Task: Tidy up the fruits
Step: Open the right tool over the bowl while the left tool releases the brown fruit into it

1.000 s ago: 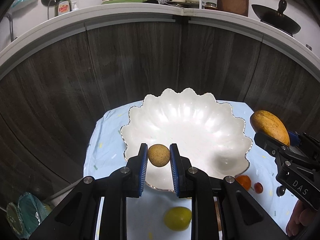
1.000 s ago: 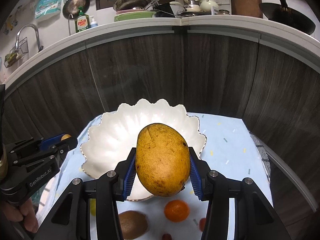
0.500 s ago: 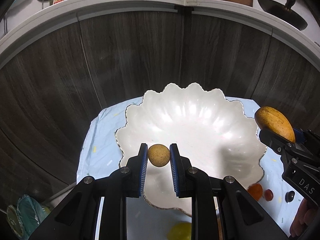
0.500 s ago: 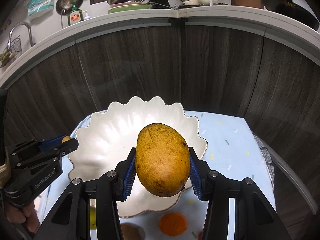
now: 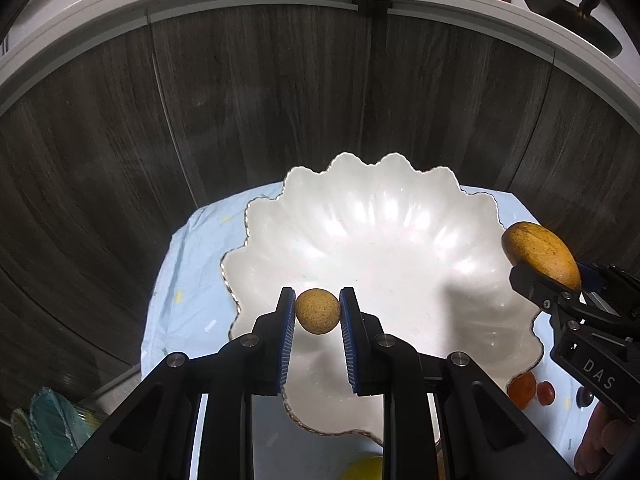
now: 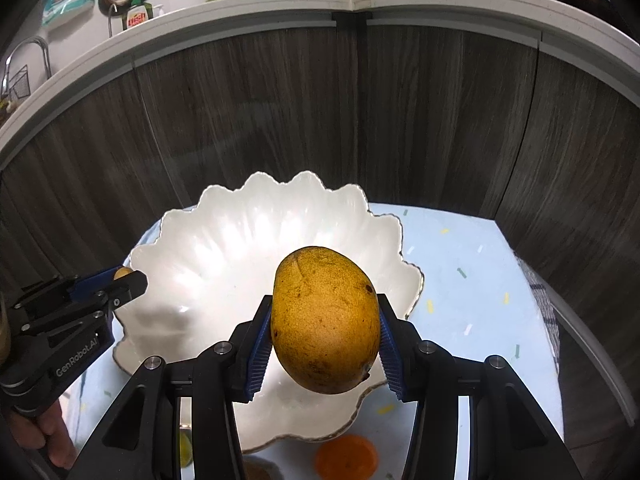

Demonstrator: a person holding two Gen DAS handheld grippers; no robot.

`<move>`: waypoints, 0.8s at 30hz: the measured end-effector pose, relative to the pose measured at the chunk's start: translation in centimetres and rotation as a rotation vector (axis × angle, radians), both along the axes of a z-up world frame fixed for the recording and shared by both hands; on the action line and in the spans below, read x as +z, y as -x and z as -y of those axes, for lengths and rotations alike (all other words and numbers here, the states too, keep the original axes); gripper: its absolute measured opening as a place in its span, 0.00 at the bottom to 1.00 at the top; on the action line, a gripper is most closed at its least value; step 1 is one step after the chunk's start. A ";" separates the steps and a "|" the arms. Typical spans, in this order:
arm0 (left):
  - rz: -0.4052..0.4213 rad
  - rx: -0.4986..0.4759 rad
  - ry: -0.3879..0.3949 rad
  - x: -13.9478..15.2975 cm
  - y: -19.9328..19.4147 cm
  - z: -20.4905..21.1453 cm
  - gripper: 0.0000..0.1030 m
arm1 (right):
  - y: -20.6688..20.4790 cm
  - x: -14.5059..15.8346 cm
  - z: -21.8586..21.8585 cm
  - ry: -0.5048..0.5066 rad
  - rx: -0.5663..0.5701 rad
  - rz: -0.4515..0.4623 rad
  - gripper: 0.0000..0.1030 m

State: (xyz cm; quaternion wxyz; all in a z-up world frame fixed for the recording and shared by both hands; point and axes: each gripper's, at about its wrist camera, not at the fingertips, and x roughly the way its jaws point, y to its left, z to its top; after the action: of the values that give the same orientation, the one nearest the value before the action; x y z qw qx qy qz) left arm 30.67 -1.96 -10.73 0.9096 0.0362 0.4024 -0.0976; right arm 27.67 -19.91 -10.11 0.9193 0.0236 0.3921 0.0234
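Note:
My left gripper (image 5: 317,312) is shut on a small round tan fruit (image 5: 317,311) and holds it above the near left part of a white scalloped bowl (image 5: 380,216). My right gripper (image 6: 325,322) is shut on a large yellow mango (image 6: 325,320) above the bowl's near right side (image 6: 224,220). In the left wrist view the mango (image 5: 540,254) and right gripper show over the bowl's right rim. In the right wrist view the left gripper (image 6: 120,280) shows over the bowl's left rim. The bowl holds no fruit.
The bowl stands on a light blue cloth (image 6: 460,264) before dark wood cabinet doors (image 5: 260,100). On the cloth near the bowl lie an orange (image 6: 346,458), a yellow fruit (image 5: 366,468), a small red fruit (image 5: 545,392) and a dark one (image 5: 585,396). A checked towel (image 6: 546,312) hangs at the right edge.
Both grippers have moved forward over the bowl with their fruits still held. The bowl now looks larger and the loose fruits have slid toward the bottom edge.

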 end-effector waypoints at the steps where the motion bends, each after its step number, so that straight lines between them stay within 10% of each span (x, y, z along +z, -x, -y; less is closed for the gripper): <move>1: -0.001 -0.001 0.001 -0.1 0.0 0.0 0.28 | 0.0 -0.1 -0.1 0.004 0.002 -0.002 0.47; 5: 0.022 0.017 0.004 0.0 0.4 -0.3 0.55 | -0.2 -0.6 -0.2 0.004 0.013 -0.029 0.48; 11: 0.029 0.035 -0.008 0.4 0.7 -0.8 0.65 | 0.1 -0.5 0.1 0.020 -0.028 -0.021 0.76; 24: 0.079 0.067 -0.009 2.7 2.4 -1.4 0.82 | 1.5 2.0 -0.1 0.043 -0.057 0.039 0.82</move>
State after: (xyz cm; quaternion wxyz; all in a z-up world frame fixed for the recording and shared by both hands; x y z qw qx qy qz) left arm 28.24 -0.60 -8.03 0.9274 0.0307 0.3674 -0.0635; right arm 26.13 -19.80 -8.07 0.9274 0.0144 0.3735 -0.0110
